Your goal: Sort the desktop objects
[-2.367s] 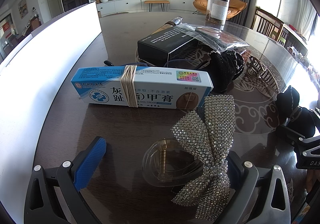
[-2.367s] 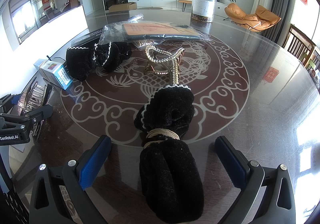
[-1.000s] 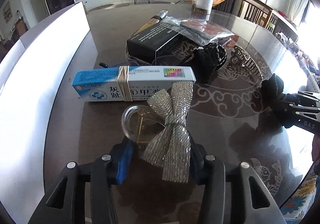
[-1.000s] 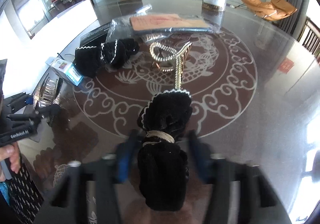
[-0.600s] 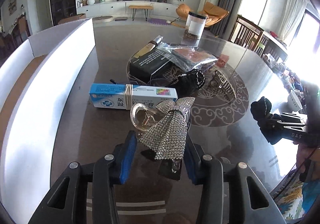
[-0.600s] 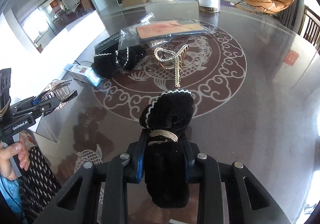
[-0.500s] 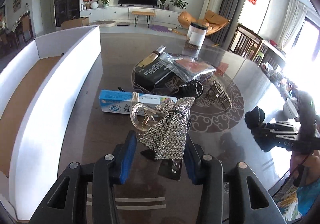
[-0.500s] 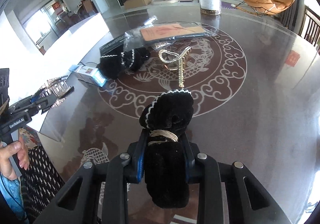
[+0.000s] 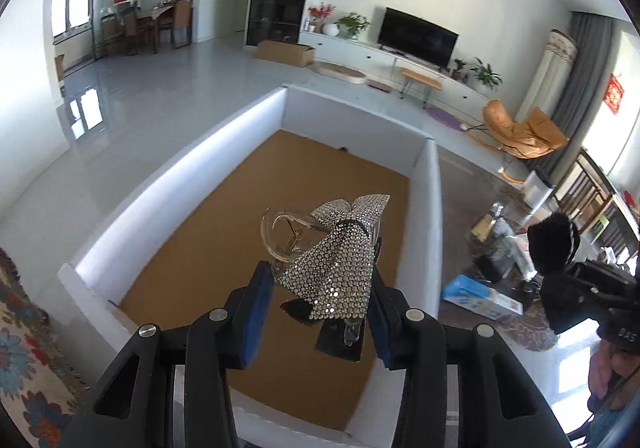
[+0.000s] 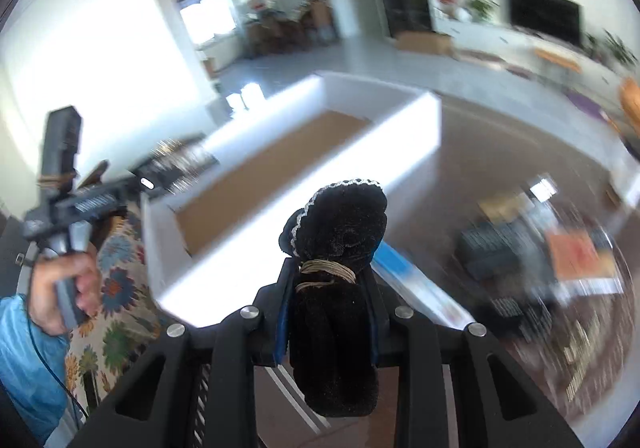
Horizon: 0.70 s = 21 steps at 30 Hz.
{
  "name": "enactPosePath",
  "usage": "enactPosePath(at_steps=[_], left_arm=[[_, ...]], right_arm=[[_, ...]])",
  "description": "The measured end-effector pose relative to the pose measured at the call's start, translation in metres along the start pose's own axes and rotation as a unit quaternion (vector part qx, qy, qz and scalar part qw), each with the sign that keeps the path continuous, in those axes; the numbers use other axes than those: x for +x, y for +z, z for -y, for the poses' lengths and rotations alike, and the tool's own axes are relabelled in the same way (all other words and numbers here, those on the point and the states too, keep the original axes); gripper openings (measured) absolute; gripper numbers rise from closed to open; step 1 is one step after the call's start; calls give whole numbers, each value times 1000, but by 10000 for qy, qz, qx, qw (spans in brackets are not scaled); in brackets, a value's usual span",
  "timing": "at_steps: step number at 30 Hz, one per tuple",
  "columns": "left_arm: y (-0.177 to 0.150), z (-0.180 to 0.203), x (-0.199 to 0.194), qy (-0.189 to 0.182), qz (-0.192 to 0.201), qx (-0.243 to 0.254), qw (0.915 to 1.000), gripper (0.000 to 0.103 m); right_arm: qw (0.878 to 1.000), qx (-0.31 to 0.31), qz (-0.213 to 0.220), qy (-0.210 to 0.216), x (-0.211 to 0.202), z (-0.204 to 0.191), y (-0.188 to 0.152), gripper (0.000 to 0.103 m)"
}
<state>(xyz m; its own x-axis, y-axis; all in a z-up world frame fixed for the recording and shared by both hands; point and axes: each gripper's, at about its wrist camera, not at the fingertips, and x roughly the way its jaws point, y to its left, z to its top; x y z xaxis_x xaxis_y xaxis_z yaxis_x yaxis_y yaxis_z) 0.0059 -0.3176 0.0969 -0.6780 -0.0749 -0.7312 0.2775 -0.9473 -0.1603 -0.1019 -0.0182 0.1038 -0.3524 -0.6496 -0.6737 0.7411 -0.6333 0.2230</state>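
My left gripper (image 9: 320,296) is shut on a rhinestone bow hair clip (image 9: 340,260) with a clear plastic claw, held in the air above the brown floor of a white-walled box (image 9: 224,232). My right gripper (image 10: 330,284) is shut on a black velvet scrunchie bundle (image 10: 336,248) tied with rubber bands, held above the table beside the box's near wall (image 10: 280,215). In the left wrist view the right gripper with its black bundle (image 9: 554,244) shows at the right edge. In the right wrist view the left gripper (image 10: 160,167), gripped by a hand, shows at the left over the box.
On the dark glass table (image 9: 460,183) to the right of the box lie a blue-and-white cream carton (image 9: 480,296), a black box and plastic-wrapped items (image 10: 576,256). A flowered cloth (image 9: 24,352) lies left of the box. The right wrist view is motion-blurred.
Both grippers rose off the table and swung left toward the white box, each carrying its item. The left one now hangs over the box's interior; the right one is beside its wall.
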Motion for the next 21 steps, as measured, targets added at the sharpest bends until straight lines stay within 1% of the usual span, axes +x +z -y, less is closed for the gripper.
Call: enactPosePath(at_steps=[1,3,4,5,6,9,11,12,13,14,15,16,18,21], left_arm=[[1,-10,6,131,-66,-15,9999,44],[3,-28,21,250,-232,-124,9993,44],[3,-35,28,285,-313,-175,9989,44],[2,-42,35,342,-397,-227,9984,44],[1,-49,43,410,-483,-284,9976,44],[-2,-64,62,502,-706,-438,9953,44],[-5,-72,73,705,-878,-558,9921,45],[-6,-75,77,768,-963,-614,9905,46],[-6,-77,82,785,-1011,-673,9895,48],[-7,-80,84,788,-1049,-749,9885,56],[-8,-79,83,813,-1032,-800,9881,62],[-8,-78,81,844,-992,-838,9879,68],[-8,-71,68,871,-761,-917,9890,68],[-8,-42,41,666,-354,-779,9941,68]], right_arm=[[9999,-119,0,118,14,-14,12,29],[9988,-322,-14,372,48,-41,36,29],[9976,-462,-126,498,69,-53,45,29],[9966,-582,-237,537,88,-63,51,29],[9959,-683,-332,495,107,-71,56,29],[9917,-924,-798,395,159,-84,57,30],[9893,-997,-1009,350,177,-83,52,31],[9883,-1021,-1098,279,186,-83,50,37],[9875,-1029,-1176,202,192,-82,49,55],[9874,-1010,-1202,202,195,-80,48,66],[9885,-954,-1148,245,193,-78,48,85],[9899,-915,-1051,257,189,-76,49,90],[9928,-829,-828,265,174,-73,52,90],[9971,-645,-366,178,124,-51,46,90]])
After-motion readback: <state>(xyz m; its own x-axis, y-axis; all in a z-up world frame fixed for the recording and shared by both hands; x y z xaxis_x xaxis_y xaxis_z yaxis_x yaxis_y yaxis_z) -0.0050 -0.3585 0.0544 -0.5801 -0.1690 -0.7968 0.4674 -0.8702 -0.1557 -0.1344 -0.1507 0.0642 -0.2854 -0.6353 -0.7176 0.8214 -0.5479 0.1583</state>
